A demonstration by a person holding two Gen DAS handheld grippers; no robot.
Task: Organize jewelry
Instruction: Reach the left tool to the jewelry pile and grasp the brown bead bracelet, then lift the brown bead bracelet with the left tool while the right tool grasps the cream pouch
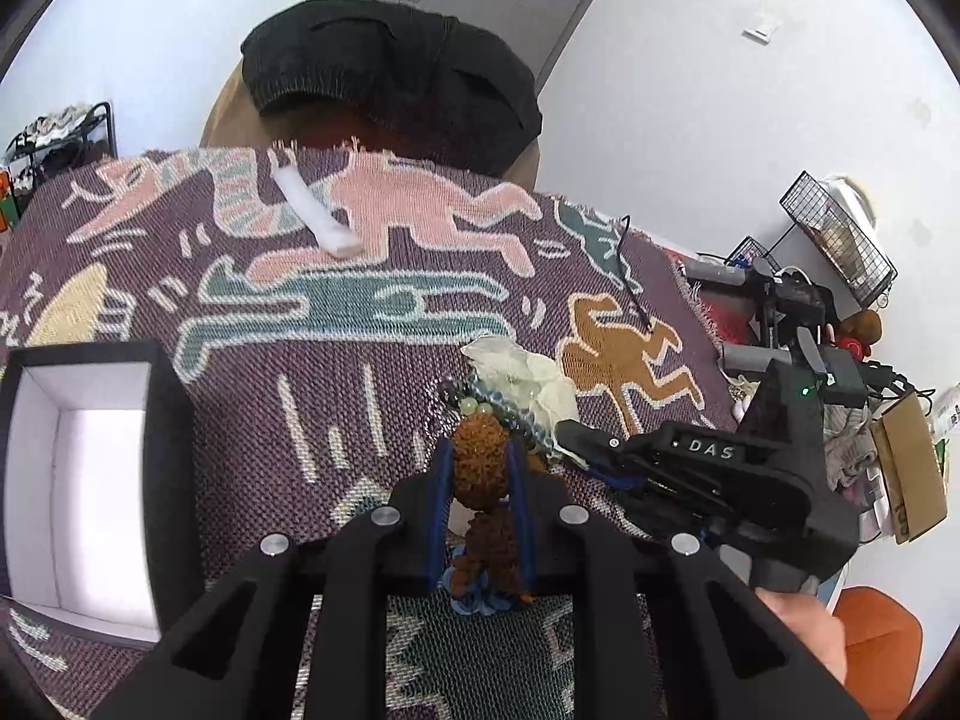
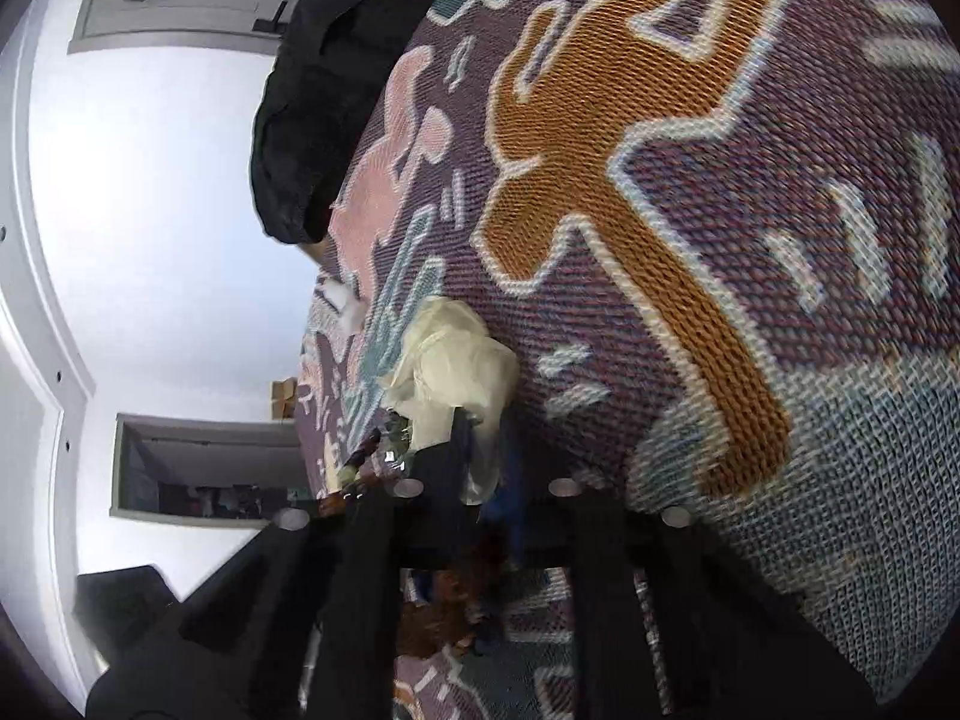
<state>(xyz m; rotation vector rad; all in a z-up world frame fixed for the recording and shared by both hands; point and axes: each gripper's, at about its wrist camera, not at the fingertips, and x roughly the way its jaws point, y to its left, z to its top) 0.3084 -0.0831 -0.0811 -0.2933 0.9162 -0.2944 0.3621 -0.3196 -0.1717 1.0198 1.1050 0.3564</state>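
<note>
Brown beads (image 1: 480, 468) sit closest, a knobbly bracelet pinched between the blue-edged fingers (image 1: 441, 516) of the left gripper (image 1: 483, 480), which have closed in on it from both sides. It lies on the worktop, over a patterned woven cloth (image 1: 336, 360) in purple, pink, teal and orange.

Far left on the cloth stands an open black box (image 1: 162, 420) with a white lining. Beyond it, toward the far edge, lies a white strip (image 1: 312, 213). Just past the brown beads is a tangle of more jewelry: blue beads (image 1: 534, 420) and a few pale green beads (image 1: 471, 405), resting against a crumpled cream pouch (image 1: 528, 372). To the right of that, the right gripper (image 1: 591, 447) reaches in low from the side, its tip at the edge of the pouch.

From the right wrist, the pouch (image 2: 450, 360) shows just ahead of the right gripper (image 2: 486, 456), part of it between the dark fingers (image 2: 456, 444), though blur keeps me from telling whether they pinch it. Glinting beads (image 2: 384, 450) lie to its left. A black coat (image 1: 390, 60) hangs beyond the worktop.
</note>
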